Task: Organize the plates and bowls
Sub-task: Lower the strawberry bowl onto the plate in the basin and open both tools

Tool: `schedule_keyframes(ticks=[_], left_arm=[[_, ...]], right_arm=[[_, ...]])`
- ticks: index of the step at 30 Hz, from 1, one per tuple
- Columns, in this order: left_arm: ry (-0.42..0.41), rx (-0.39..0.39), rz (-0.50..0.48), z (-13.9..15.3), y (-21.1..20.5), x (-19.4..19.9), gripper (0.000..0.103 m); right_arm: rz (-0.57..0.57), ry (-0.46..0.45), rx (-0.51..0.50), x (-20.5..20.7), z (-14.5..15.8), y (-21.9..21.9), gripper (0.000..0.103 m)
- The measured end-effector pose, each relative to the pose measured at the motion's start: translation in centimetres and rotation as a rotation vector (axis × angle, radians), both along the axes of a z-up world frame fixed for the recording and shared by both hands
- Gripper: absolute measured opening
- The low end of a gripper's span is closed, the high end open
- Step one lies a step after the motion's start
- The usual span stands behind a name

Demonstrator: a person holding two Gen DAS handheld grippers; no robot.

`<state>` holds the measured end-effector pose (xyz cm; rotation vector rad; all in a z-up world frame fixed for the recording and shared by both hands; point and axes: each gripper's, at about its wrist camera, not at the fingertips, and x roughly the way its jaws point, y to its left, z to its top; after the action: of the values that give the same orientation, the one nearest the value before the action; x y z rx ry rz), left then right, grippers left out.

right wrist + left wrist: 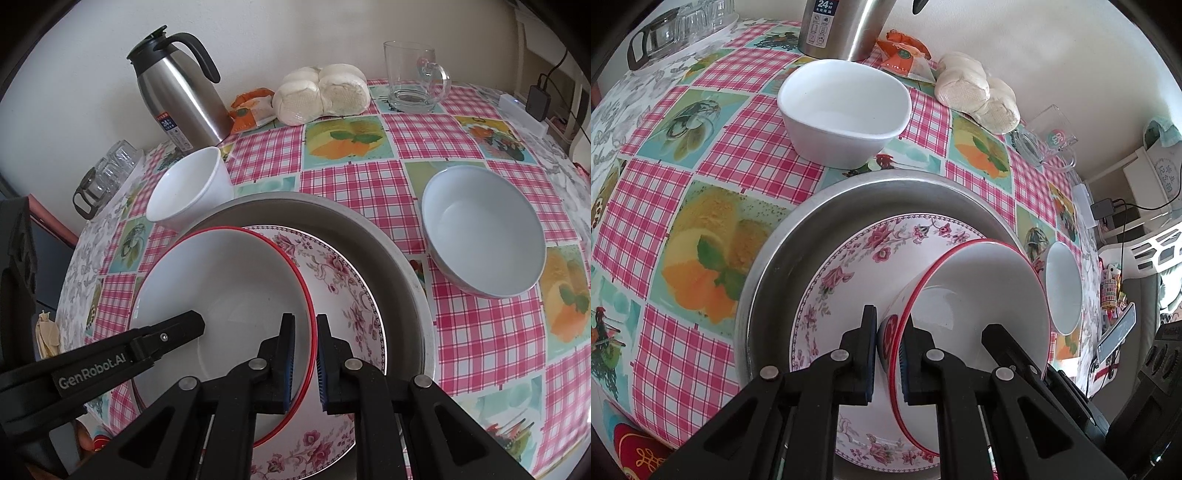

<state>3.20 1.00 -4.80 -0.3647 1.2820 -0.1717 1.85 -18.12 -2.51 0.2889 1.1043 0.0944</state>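
A red-rimmed white bowl (979,288) (221,280) sits tilted on a pink-flowered plate (871,254) (340,280), which lies in a large metal pan (798,236) (399,251). My left gripper (888,354) is shut on the bowl's rim, one finger inside and one outside. My right gripper (306,362) is shut on the rim at the opposite side. A white squarish bowl (846,107) (188,184) stands behind the pan. A pale blue bowl (484,229) (1063,288) stands to the right of the pan.
A steel thermos jug (177,88) (846,26), orange packets (251,107), bagged buns (321,92) (979,92) and a glass mug (413,77) (1045,136) line the back by the wall. Glass cups (110,166) sit far left. A charger (537,99) and cables lie at the right edge.
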Motion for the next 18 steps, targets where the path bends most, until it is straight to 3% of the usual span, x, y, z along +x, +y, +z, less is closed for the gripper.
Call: schedule_keyframes(ticks=[18], left_arm=[[0.001,-0.008,0.013,0.02,0.17,0.06,0.009]], right_arm=[[0.003,-0.002,-0.012,0.13,-0.11,0.14,0.014]])
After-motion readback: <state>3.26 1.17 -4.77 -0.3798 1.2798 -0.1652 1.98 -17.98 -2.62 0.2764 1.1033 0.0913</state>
